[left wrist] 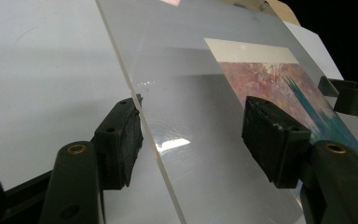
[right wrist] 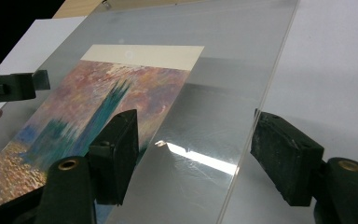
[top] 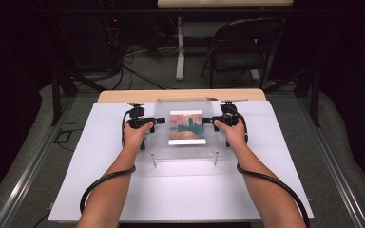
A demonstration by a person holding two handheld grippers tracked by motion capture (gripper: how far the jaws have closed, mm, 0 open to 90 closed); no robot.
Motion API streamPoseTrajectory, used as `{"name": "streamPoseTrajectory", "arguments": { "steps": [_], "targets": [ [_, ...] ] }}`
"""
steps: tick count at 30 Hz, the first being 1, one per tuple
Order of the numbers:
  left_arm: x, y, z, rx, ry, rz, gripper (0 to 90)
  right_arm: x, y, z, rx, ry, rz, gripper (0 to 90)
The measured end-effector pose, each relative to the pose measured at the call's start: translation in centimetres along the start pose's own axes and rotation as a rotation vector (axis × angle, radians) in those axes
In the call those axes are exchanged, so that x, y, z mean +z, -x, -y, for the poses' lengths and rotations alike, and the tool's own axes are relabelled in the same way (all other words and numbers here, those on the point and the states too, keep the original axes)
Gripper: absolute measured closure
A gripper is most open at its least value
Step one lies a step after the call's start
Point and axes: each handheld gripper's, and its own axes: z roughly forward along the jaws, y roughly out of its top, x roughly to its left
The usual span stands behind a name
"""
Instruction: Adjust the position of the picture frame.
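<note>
Two grippers flank a clear sheet [top: 185, 130] at the centre of the high view, where it stands raised on small posts over a white board [top: 100, 161]. A print [top: 187, 127] of a teal tower against a pink and orange sky lies under the sheet. The left gripper [top: 156, 121] reaches in at the sheet's left edge, the right gripper [top: 212, 121] at its right edge. In the left gripper view the sheet [left wrist: 196, 116] runs between the jaws; the left pad [left wrist: 121, 140] sits right at its edge, the right pad stands clear of the surface, so the jaws are spread. In the right gripper view the sheet's [right wrist: 214, 93] edge also lies between spread jaws, with a gap at the right pad [right wrist: 284, 156]. The print [right wrist: 88, 121] fills the left of that frame.
</note>
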Motion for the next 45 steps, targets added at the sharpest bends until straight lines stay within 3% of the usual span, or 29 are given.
{"name": "streamPoseTrajectory", "arguments": {
  "steps": [26,35,45],
  "targets": [
    [-2.3,1.2,-0.8,0.077,0.028,0.017,43.6,-2.1,-1.4,-0.4,-0.086,0.063,-0.001,34.3],
    [-2.7,1.4,-0.8,0.083,0.035,0.021,44.6,-2.4,-1.6,-0.5,-0.099,0.070,0.000,34.9],
    [-4.3,2.3,-0.8,0.126,0.058,0.026,48.0,-3.9,-2.5,-0.7,-0.140,0.091,0.004,38.1]
  ]
}}
